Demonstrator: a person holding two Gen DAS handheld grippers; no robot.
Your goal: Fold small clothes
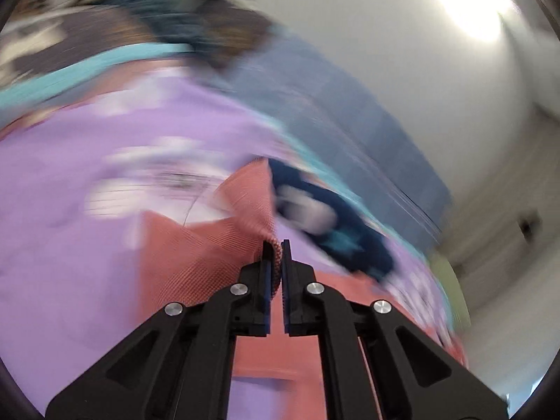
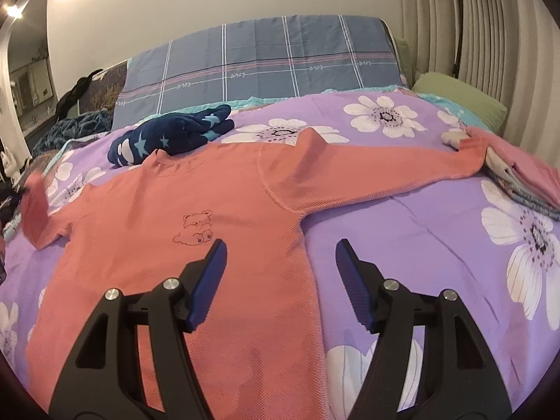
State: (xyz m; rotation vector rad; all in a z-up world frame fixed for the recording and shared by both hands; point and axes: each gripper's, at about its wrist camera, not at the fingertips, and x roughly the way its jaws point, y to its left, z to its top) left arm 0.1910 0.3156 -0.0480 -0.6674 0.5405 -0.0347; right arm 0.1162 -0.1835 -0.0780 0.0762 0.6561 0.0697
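We see a coral long-sleeved shirt (image 2: 196, 217) spread face up on a bed covered by a purple sheet (image 2: 437, 231) printed with large white flowers. The shirt front bears a small outlined bear motif (image 2: 195, 227). One sleeve (image 2: 385, 171) lies stretched out toward the right of the right wrist view, its cuff reaching a stack of folded clothes (image 2: 525, 182) near the bed's edge. The other sleeve (image 2: 35, 210) is raised off the sheet at the far left of that view.

The left gripper (image 1: 276, 262) has its jaws drawn nearly together on a bunched fold of the coral fabric (image 1: 252, 206), which rises from the jaws in a creased ridge. The left wrist view is heavily motion-blurred, so we cannot tell exactly which part of the shirt is pinched there.

The right gripper (image 2: 280, 262) hangs above the shirt's lower right side with its jaws spread wide and nothing between them; one blue-padded finger shows over the coral cloth, the other over the purple sheet just beside the shirt's side hem.

Beyond the collar, a crumpled navy garment (image 2: 168, 136) with pale blue stars lies on the sheet, touching the shirt's neckline. A blue plaid pillow (image 2: 262, 59) stands against the wall at the head of the bed, and a green pillow (image 2: 458, 98) lies at the far right.
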